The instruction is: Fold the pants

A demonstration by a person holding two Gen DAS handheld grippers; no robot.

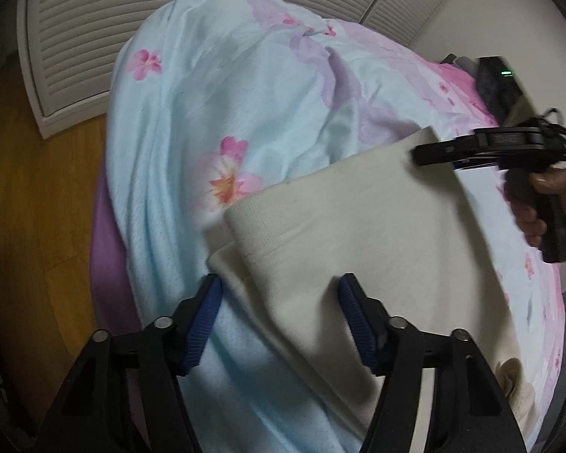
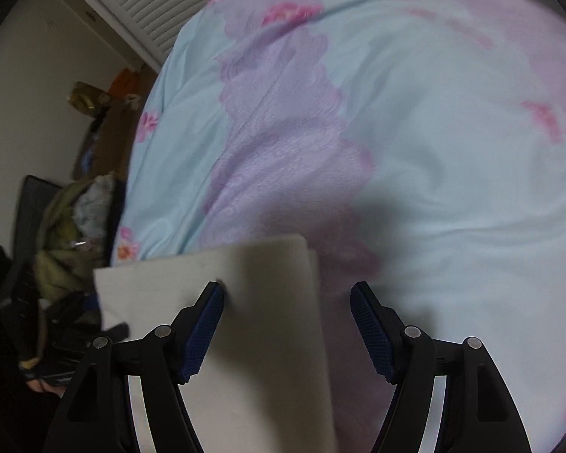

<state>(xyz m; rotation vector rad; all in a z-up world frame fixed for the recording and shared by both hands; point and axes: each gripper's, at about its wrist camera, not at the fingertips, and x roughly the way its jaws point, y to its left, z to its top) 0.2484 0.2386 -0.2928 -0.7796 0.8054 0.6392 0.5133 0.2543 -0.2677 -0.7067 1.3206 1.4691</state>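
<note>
The cream pants (image 1: pixel 358 234) lie folded on the floral bedspread (image 1: pixel 215 120). The left gripper (image 1: pixel 281 294) and the right gripper (image 2: pixel 286 298) stand open, straddling the pants' edges, gripping nothing.

Each camera sits just behind its own tongs, looking steeply down, close to the bed (image 1: pixel 215 120). Both views share the cream pants (image 1: pixel 358 234) and flowered bedcover (image 2: pixel 452 188).

A home bedroom: a bed spread with a pale blue and pink flower-printed duvet (image 1: pixel 215 120) stands before white louvred closet doors (image 1: pixel 105 30), on a warm wooden plank floor (image 1: pixel 30 196) (a heap of olive-green clothes (image 2: pixel 64 234) lies piled at the bedside).
</note>
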